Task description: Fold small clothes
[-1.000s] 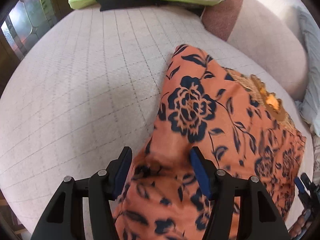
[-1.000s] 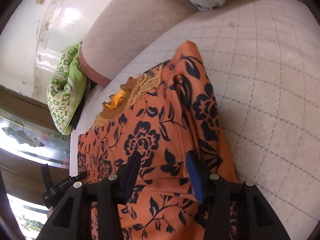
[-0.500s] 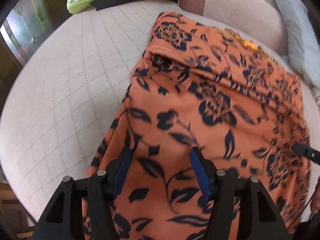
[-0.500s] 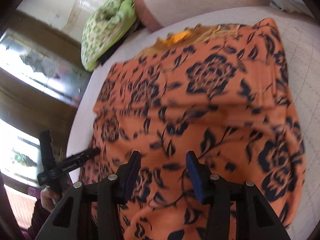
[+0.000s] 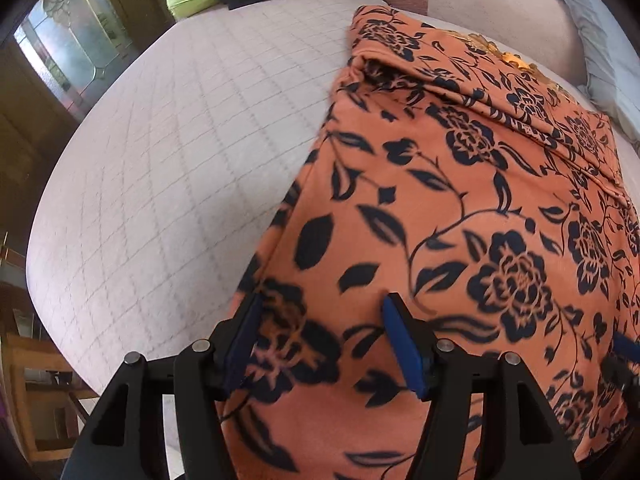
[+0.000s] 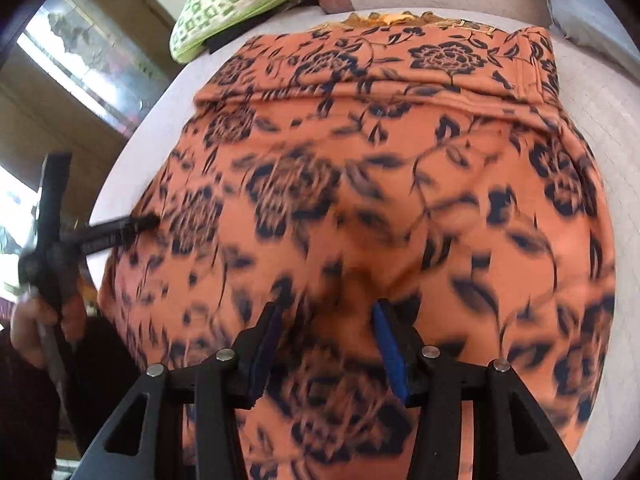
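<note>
The left gripper (image 5: 320,340) and right gripper (image 6: 324,340) both hover with fingers spread, gripping nothing, over the near edge of an orange garment (image 5: 460,220) printed with dark flowers. The garment lies spread ahead of both on a quilted beige cushion (image 5: 168,168), a fold across its far end. Beyond it sits a green patterned pillow (image 6: 236,4).

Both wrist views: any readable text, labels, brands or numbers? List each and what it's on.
No text can be read in either view.
Left tongs: pale lettering on the arm, seen from the right wrist view, too small and blurred to read.
Orange floral garment: print only, no label showing.
Green patterned cushion: squares pattern, no words.
Right tongs: no markings visible.
</note>
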{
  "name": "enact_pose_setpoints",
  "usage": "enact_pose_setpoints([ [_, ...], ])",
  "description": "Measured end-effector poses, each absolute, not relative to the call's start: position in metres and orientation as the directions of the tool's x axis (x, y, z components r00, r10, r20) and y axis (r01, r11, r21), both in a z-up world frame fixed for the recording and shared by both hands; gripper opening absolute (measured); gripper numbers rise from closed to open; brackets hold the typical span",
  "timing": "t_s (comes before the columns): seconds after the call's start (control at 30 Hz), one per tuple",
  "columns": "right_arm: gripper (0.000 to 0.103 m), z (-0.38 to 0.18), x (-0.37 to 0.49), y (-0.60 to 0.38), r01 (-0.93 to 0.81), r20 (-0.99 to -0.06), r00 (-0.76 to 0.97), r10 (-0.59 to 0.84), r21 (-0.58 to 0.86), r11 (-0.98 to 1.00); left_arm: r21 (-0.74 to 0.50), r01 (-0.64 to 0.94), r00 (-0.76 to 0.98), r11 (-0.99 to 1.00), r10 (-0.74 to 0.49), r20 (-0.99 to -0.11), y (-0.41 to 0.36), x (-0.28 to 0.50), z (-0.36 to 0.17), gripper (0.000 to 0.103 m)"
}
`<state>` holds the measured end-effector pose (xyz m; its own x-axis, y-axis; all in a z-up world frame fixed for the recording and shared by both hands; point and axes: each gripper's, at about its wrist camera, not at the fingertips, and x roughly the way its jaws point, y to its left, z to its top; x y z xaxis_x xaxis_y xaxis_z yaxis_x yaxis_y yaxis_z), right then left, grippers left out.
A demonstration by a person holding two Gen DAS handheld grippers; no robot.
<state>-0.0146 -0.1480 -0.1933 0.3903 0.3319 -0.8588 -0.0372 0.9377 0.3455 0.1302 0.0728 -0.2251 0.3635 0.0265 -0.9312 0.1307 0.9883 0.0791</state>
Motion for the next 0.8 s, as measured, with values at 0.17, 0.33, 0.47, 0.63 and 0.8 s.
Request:
enact_pose_setpoints([
  [0.17,0.052,-0.194,-0.053,-0.136,-0.053,-0.871,0.398,0.287,0.29,0.955,0.113,0.14,0.377,0.984,0.053,-0.925,0.087,0.102,-0.225,0.065],
  [0.33,0.052,-0.192,-0.082,-0.134,-0.065,-0.873,0.406,0.27,0.267,0.962,0.105,0.125,0.362,0.987,0.053,-0.931,0.097,0.062,-0.216,0.065],
  [0.47,0.051,-0.18,-0.098,-0.163,0.03,-0.85,0.417,0.323,0.368,0.93,0.093,0.067,0.387,0.993,0.06,-0.92,0.124,0.041,-0.191,0.065],
  [0.63,0.052,-0.157,-0.116,-0.223,0.174,-0.82,0.512,0.256,0.39,0.904,0.085,-0.025,0.377,0.996,0.088,-0.922,0.161,0.031,-0.177,0.067],
  [0.8,0.062,-0.16,-0.126,-0.266,0.327,-0.813,0.541,0.217,0.44,0.836,0.067,-0.04,0.324,0.997,0.077,-0.943,0.172,0.028,-0.188,0.07],
])
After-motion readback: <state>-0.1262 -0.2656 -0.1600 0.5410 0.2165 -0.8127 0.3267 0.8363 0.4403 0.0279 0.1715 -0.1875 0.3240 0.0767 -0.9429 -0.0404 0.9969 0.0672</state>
